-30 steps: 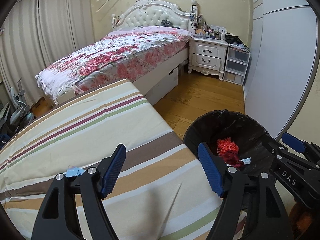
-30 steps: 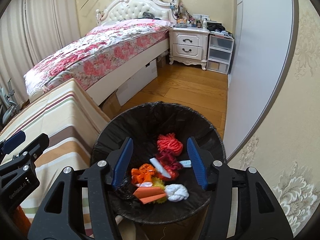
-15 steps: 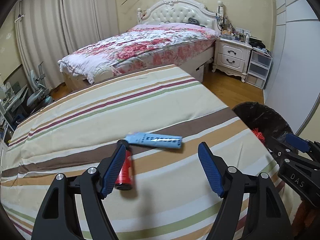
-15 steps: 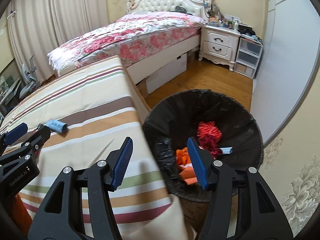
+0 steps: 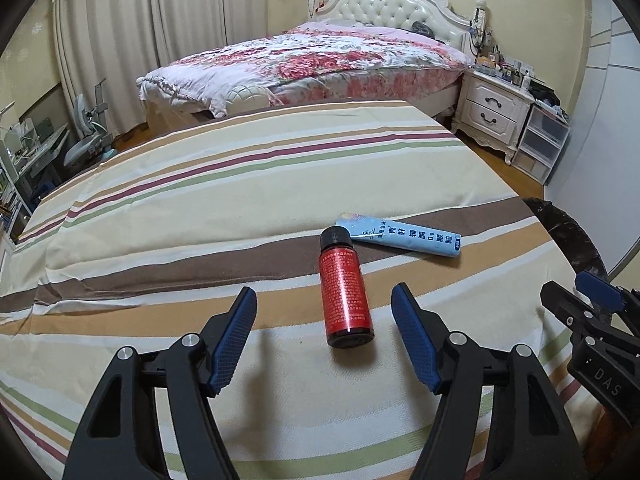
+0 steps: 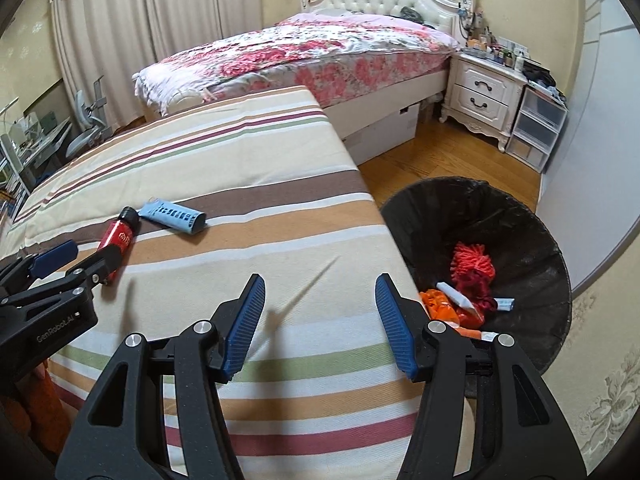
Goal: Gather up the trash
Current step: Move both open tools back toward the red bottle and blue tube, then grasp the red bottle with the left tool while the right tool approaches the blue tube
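Observation:
A red bottle with a black cap (image 5: 344, 291) lies on the striped cloth (image 5: 240, 184), just ahead of my open, empty left gripper (image 5: 323, 305), between its fingers' line. A light blue tube (image 5: 400, 236) lies just beyond the bottle, touching its cap end. Both also show in the right wrist view, the bottle (image 6: 118, 238) and the tube (image 6: 174, 216), with the left gripper (image 6: 74, 258) by the bottle. My right gripper (image 6: 319, 294) is open and empty above the cloth's right edge. The black-lined trash bin (image 6: 520, 216) holds red, orange and white scraps.
A flowered bed (image 5: 320, 56) stands behind the striped surface. A white nightstand (image 6: 480, 96) and plastic drawers (image 6: 538, 128) stand at the back right on the wooden floor (image 6: 432, 160). A pale wall (image 6: 608, 120) runs along the right. Chairs (image 5: 86, 140) sit far left.
Both grippers swung left from the bin toward the striped surface. The red bottle and blue tube came into the left view and now lie just ahead of the left fingers.

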A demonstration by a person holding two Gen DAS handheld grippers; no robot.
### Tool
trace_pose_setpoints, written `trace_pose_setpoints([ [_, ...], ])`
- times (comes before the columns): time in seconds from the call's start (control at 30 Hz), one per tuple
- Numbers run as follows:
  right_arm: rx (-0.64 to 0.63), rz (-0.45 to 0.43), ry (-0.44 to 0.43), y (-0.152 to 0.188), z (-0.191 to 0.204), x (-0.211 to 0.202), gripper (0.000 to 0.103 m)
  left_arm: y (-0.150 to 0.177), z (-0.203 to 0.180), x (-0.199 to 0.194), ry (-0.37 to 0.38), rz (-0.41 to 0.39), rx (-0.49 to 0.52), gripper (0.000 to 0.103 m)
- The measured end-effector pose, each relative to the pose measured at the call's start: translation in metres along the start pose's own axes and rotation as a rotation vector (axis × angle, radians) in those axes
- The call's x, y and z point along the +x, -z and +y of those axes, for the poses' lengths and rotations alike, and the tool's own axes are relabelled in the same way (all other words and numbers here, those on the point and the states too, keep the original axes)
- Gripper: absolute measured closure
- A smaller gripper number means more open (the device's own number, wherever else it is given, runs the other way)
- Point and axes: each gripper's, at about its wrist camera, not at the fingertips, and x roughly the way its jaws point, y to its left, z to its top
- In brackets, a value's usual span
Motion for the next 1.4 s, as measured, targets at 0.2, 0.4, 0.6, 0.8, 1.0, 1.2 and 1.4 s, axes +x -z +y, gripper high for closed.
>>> trace_pose_setpoints([
  [0.2,-0.037,0.005,-0.012,-0.005,0.012,0.006,0.047,-0.001,0.007,0.012,0.044,0.041,-0.014,0.068],
  [0.4,-0.071,0.009,-0.023,-0.012,0.025,0.011,0.047,-0.002,0.012,0.012,0.055,0.040,-0.012,0.078],
  [0.6,-0.105,0.011,-0.037,-0.017,0.042,0.013,0.047,-0.002,0.020,0.008,0.027,0.018,-0.008,0.078],
  [0.8,-0.148,0.031,-0.054,-0.020,0.060,0.022,0.047,0.001,0.035,0.006,0.002,0.018,-0.022,0.078],
  [1.0,-0.188,0.067,-0.069,-0.024,0.075,0.035,0.047,0.005,0.057,0.005,-0.022,0.025,-0.056,0.078],
  [1.2,-0.228,0.069,-0.078,-0.033,0.092,0.044,0.041,0.007,0.068,0.003,-0.025,0.026,-0.078,0.078],
  [1.4,-0.236,0.068,-0.093,-0.043,0.104,0.055,0.041,0.008,0.072,0.004,-0.021,0.023,-0.085,0.078],
])
